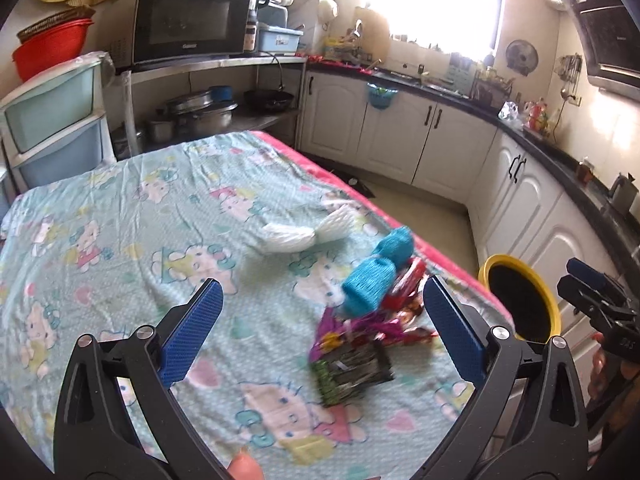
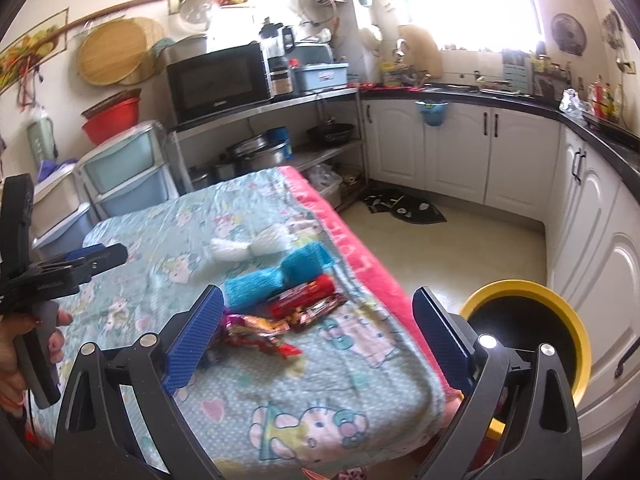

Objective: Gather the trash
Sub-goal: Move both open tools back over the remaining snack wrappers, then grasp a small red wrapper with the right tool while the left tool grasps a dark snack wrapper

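Note:
Snack wrappers (image 1: 352, 344) lie in a heap on the cloth-covered table (image 1: 120, 208), with a crumpled blue wad (image 1: 378, 276) and a white wad (image 1: 304, 232) beyond them. My left gripper (image 1: 322, 332) hovers open above the heap, touching nothing. In the right wrist view the red wrappers (image 2: 308, 300) and the shiny ones (image 2: 256, 328) lie just ahead of my right gripper (image 2: 318, 340), whose jaws stand wide with nothing in them. The blue wad (image 2: 276, 276) and the white wad (image 2: 248, 246) lie farther off. A yellow-rimmed black bin (image 2: 528, 328) stands on the floor, right of the table.
The table's pink edge (image 2: 360, 256) runs along its right side, with the bin (image 1: 520, 300) just past it. White cabinets (image 2: 460, 152) and a dark counter line the room. A microwave (image 2: 220, 80) on a metal shelf and plastic drawers (image 2: 128, 176) stand behind the table. A hand (image 2: 24, 344) holds the left gripper.

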The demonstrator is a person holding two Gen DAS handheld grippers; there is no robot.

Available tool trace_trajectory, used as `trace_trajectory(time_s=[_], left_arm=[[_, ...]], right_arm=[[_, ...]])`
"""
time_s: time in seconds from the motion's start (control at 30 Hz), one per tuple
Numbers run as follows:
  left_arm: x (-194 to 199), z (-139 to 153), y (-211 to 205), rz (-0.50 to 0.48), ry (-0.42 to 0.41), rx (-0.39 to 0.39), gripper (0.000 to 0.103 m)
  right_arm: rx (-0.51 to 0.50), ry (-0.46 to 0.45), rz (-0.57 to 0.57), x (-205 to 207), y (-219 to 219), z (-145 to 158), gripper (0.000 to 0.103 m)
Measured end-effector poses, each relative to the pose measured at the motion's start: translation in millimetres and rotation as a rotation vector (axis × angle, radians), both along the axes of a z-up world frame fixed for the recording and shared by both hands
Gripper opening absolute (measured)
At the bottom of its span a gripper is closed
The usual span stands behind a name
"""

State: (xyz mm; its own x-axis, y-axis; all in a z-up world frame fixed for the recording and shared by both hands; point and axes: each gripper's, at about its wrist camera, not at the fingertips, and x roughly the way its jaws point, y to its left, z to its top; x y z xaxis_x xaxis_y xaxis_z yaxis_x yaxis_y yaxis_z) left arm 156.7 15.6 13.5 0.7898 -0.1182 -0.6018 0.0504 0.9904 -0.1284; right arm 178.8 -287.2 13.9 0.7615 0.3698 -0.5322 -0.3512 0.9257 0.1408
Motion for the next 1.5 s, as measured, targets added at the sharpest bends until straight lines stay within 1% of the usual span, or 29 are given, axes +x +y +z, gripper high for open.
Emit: trace_trajectory(time_s=[0.17,0.3,0.47,0.63,0.73,0.93,1.0,1.07,1.13,1.2,1.23,1.37,1.5], left_arm=[[-2,-18,15,-0.002,0.050,0.018,0.092],[-2,-35,22,-0.018,0.089,-0.015,0.092],[2,-56,23,-0.043,0.146,-0.033,0.092],[2,-70,15,-0.101,0.164,-0.021,0.092],[3,-77,8,-0.155,0.180,-0.015,0.092],[8,-93,-19,-0.274,0.227,0.097,0.092],[9,-97,-28,-0.328,0.230,0.123,0.092],[11,-99,-35,-0.374,0.230,0.132,0.092],[13,-100,-41,-0.423,0.221,0.137,0.090],[14,-99,-48,-0.456,0.210,0.171,0.085],[15,-100,-51,-0.466,0.208,0.179,0.084],[22,-102,-59,-0.522,0.222,0.168,0.077],[27,-108,-67,-0.550,0.230,0.168,0.074]], right_arm=[[-0.038,0.026,0.061,-3,23,-14,0.093],[-0.069,0.057,0.093,-3,38,-28,0.093],[-0.090,0.100,0.113,3,44,-48,0.093],[-0.107,0.137,0.120,11,43,-64,0.091],[-0.109,0.162,0.128,18,42,-72,0.088],[-0.126,0.206,0.156,32,42,-87,0.077],[-0.138,0.212,0.176,37,44,-91,0.074],[-0.147,0.221,0.196,42,46,-93,0.069],[-0.148,0.230,0.225,48,49,-97,0.065],[-0.149,0.246,0.249,55,53,-102,0.061],[-0.147,0.254,0.258,58,53,-104,0.058],[-0.154,0.270,0.308,68,62,-110,0.050],[-0.176,0.266,0.357,75,73,-113,0.045]])
